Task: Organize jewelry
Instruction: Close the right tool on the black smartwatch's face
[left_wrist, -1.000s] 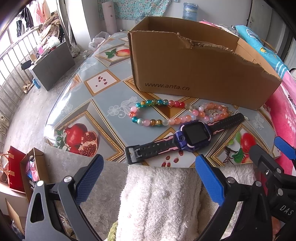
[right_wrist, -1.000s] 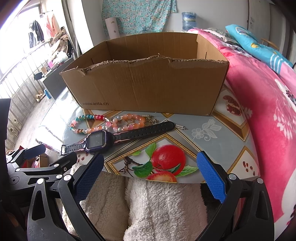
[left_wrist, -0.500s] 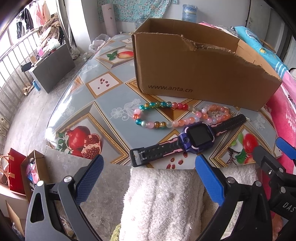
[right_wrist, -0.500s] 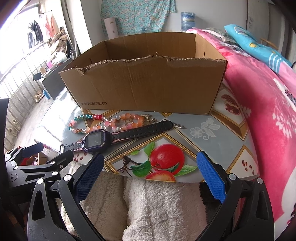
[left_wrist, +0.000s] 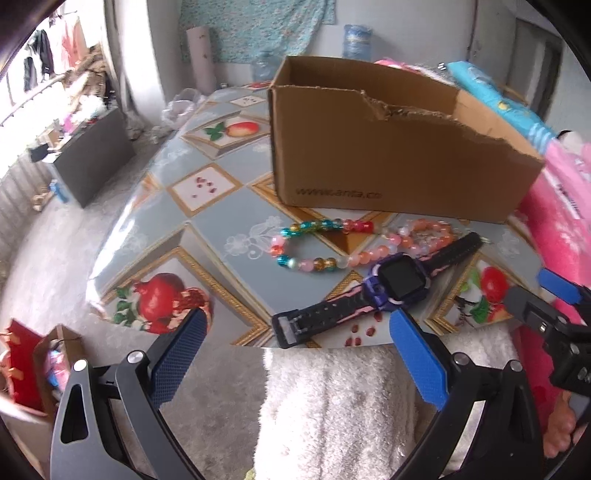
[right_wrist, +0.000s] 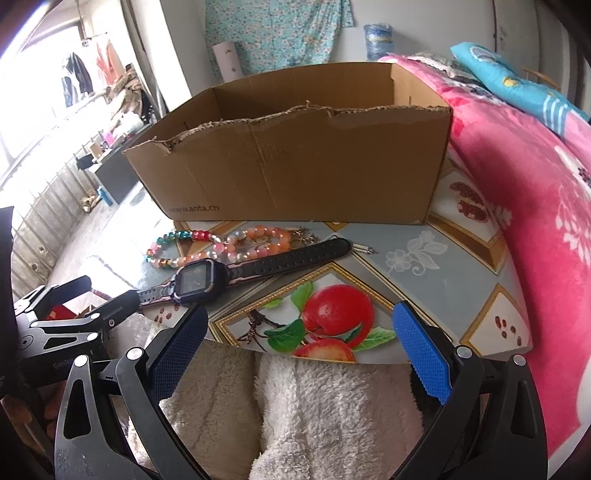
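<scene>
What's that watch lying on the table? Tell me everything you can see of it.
The watch looks like a child's smartwatch: a squarish purple case with a dark, blank screen and a black perforated strap edged in pink, likely rubber. It lies unfastened and stretched flat, face up, near the front edge of the table. The bead necklace lies just behind it, touching or nearly touching the case. The cardboard box stands farther back. Nothing grips it.
</scene>
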